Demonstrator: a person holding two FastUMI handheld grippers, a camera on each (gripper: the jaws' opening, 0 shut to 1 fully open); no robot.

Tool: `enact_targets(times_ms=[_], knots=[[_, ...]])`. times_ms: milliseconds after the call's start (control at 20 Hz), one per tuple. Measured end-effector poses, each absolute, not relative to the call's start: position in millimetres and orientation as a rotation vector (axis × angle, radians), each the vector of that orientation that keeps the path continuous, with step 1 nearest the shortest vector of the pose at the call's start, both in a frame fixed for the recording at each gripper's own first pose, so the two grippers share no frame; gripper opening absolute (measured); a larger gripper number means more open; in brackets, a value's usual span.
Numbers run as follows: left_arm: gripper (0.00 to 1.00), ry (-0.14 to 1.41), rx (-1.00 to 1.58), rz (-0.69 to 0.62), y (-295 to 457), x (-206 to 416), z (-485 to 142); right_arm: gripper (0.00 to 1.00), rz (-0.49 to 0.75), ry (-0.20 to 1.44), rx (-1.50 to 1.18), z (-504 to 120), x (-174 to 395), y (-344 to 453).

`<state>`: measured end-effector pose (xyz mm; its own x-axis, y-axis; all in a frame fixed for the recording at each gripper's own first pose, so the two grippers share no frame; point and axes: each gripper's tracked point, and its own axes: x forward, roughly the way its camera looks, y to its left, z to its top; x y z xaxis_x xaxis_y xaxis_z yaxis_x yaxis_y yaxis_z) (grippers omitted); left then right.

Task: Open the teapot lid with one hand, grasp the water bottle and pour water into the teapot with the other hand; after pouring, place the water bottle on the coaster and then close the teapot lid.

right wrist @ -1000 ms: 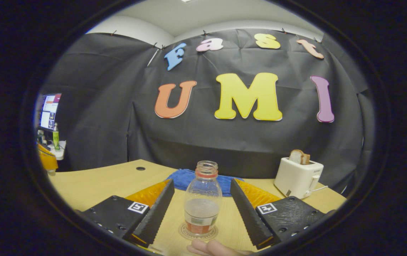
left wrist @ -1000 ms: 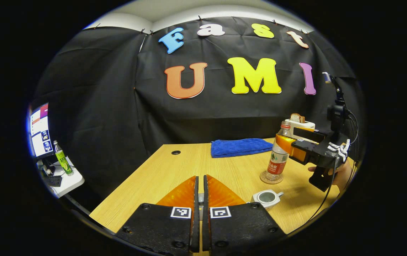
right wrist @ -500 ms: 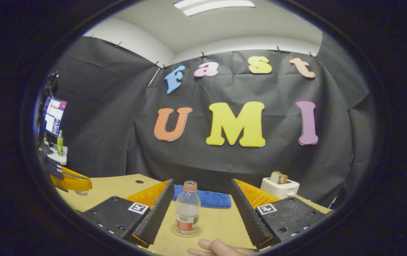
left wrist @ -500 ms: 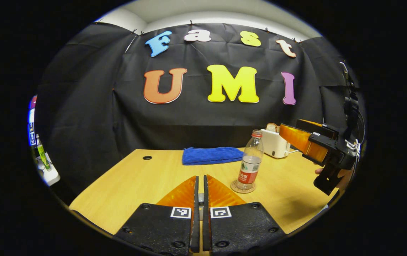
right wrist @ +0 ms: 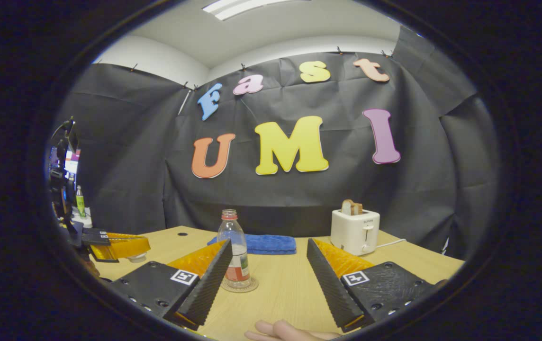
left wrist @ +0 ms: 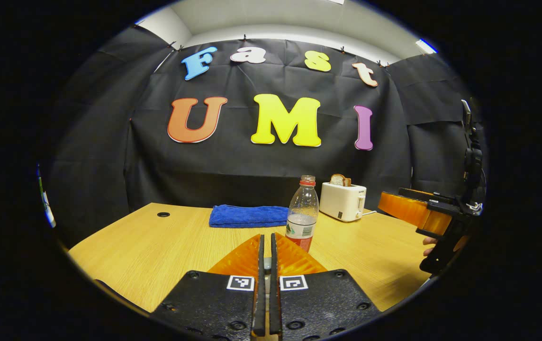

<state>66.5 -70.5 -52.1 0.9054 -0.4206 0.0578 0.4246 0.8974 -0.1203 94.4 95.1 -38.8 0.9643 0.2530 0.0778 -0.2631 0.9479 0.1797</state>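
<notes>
The clear water bottle (right wrist: pixel 234 246) stands uncapped and upright on a round coaster (right wrist: pixel 240 285), with a little water in it. My right gripper (right wrist: pixel 268 242) is open, drawn back from the bottle, which shows just past its left finger. In the left gripper view the bottle (left wrist: pixel 302 215) stands behind my left gripper (left wrist: pixel 265 239), which is shut with a pale sliver of the teapot lid (left wrist: pixel 265 261) between its fingers. The right gripper view shows the left gripper (right wrist: pixel 129 246) at the far left, the pale lid (right wrist: pixel 136 258) under its fingers. The right gripper (left wrist: pixel 387 202) hovers at the right.
A folded blue towel (left wrist: pixel 247 215) lies at the back of the wooden table (left wrist: pixel 157 246), and a white toaster (left wrist: pixel 344 201) holding bread stands to its right. A hand (right wrist: pixel 290 330) shows at the bottom edge. A side table with a green bottle (right wrist: pixel 80 201) stands far left.
The right gripper has backed away from the bottle, which stays on the coaster. Both cameras have pulled back and tilted up; the open teapot has left the left gripper view.
</notes>
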Motion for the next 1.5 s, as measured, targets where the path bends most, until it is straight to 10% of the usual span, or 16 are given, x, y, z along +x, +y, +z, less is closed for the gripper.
enact_targets(times_ms=[1500], knots=[[0.10,0.096,-0.061,-0.369,-94.0,98.3,-111.6,0.94,0.249,-0.102,0.227,-44.9,52.4,76.6]])
